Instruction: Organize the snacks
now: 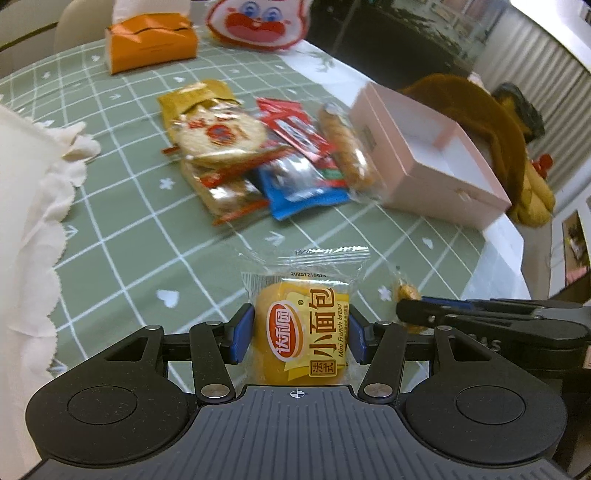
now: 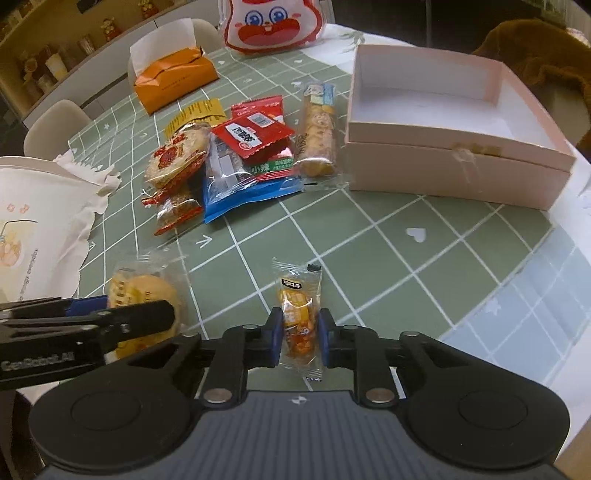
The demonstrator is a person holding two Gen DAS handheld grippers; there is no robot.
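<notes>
My left gripper (image 1: 300, 334) is shut on a clear packet of yellow mini French bread (image 1: 291, 306), its blue pads pressing both sides, just above the green checked tablecloth (image 1: 147, 236). My right gripper (image 2: 300, 338) is shut on a small orange snack packet (image 2: 297, 306). The two grippers hang side by side; the right wrist view shows the bread (image 2: 147, 291) at lower left. Further back lies a pile of several wrapped snacks (image 2: 236, 158). To its right stands an open pink box (image 2: 443, 170) with nothing visible inside, also seen in the left wrist view (image 1: 436, 192).
An orange tissue box (image 2: 173, 81) and a cartoon-face bag (image 2: 273, 26) stand at the table's far side. A white cloth bag (image 2: 37, 206) lies at the left. A brown plush toy (image 1: 491, 122) sits behind the box. The table edge (image 2: 561, 332) runs close on the right.
</notes>
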